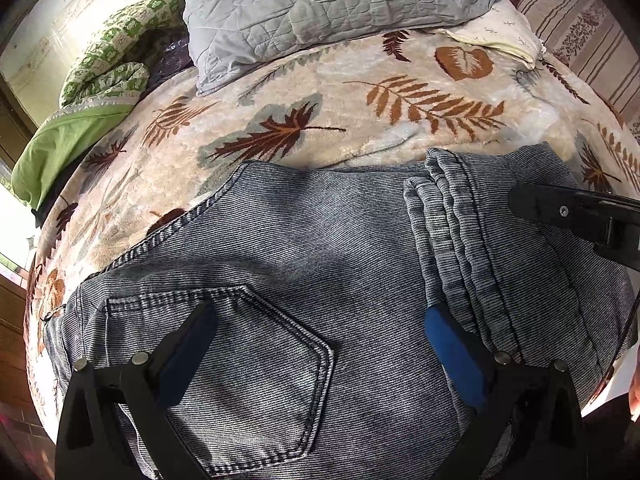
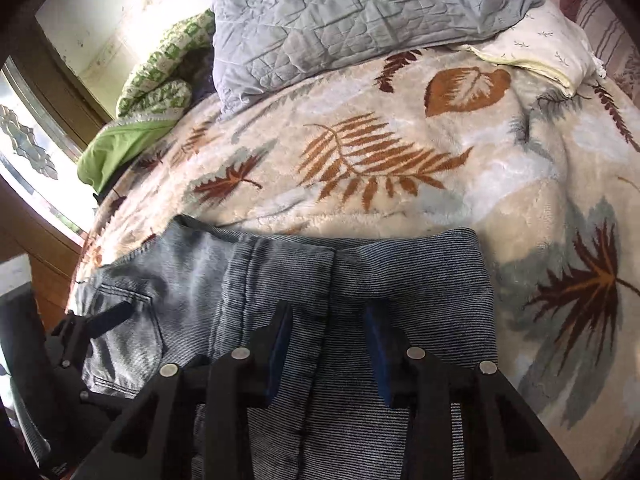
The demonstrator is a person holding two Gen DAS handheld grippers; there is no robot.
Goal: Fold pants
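1. The pants [image 1: 320,264], grey-blue denim folded into a compact stack, lie on the leaf-patterned blanket [image 1: 360,112] at its near edge; the same pants [image 2: 280,280] fill the lower middle of the right wrist view.
2. The left gripper [image 1: 320,336] hovers above the pants with its jaws spread wide, released, grasping nothing; its blue-padded fingers [image 1: 444,344] straddle the back pocket [image 1: 248,368].
3. The right gripper [image 2: 326,340] is likewise parted and holds nothing, its jaws on either side of a seam on the pants' right half. In the left wrist view it [image 1: 568,212] reaches in over the pants' right edge, beside the folded leg bundle [image 1: 452,216].
4. Beyond the pants, at the far end of the blanket, sits a grey quilted comforter [image 1: 320,12].
5. Left of the comforter is a green checked cloth [image 1: 116,64]; right of it, a cream pillow [image 1: 504,36].
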